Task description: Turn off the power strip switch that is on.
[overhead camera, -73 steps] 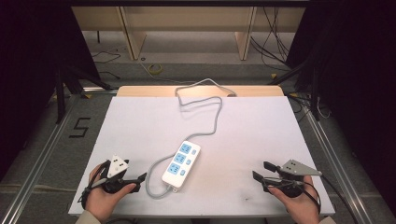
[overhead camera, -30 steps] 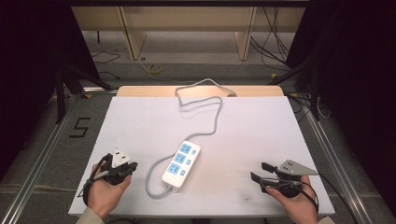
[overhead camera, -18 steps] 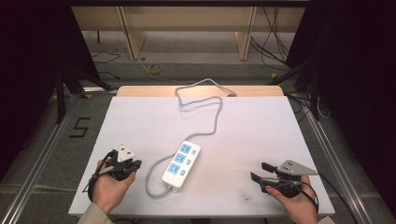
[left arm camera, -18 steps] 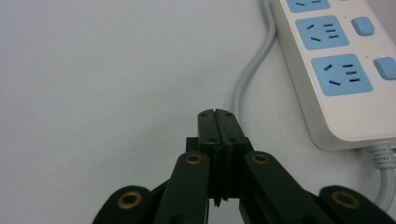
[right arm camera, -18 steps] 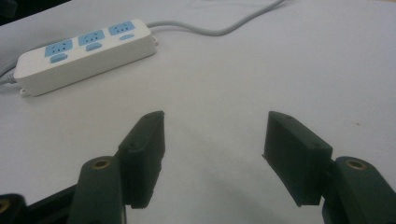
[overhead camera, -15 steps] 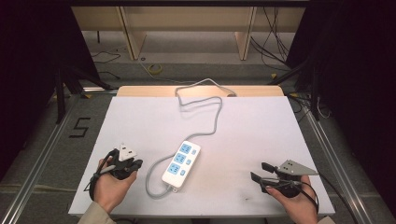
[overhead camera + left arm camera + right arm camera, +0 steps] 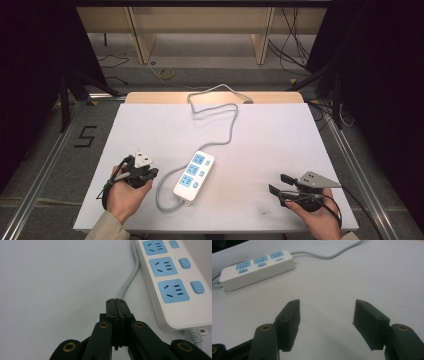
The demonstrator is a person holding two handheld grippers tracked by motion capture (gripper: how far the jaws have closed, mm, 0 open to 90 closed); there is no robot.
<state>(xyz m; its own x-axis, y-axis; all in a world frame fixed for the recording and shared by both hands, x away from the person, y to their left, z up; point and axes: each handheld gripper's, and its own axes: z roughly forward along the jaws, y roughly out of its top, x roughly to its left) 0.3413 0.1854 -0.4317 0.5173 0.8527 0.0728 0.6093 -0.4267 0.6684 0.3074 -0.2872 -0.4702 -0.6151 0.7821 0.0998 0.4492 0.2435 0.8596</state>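
White tabletop (image 7: 280, 145) fills most of what we see from the high view, w/ a wooden strip along its far edge and grey floor round it; a "5" mark (image 7: 86, 136) sits on the floor at approx 9 o'clock of the table.

We see the power strip (image 7: 194, 175) lying flat near the table's centre, slightly toward 7 o'clock, white w/ three blue sockets and three blue switches. Its grey cord (image 7: 227, 127) leaves the near end, loops round at 7 o'clock of the strip, and another stretch snakes off to 12 o'clock, over the far edge.

Left gripper (image 7: 150, 172) is at approx 8 o'clock of the table, just beside the strip, apart from it. In the left gripper view its jaws are pressed fully together w/ nothing between them, tips over bare table next to the cord (image 7: 128, 285); strip (image 7: 172, 282) at 2 o'clock.

Right gripper (image 7: 279, 184) rests at approx 4 o'clock of the table, well apart from the strip. Its jaws stand wide, empty; bare table between them, strip (image 7: 257, 266) at 10 o'clock in the right gripper view.
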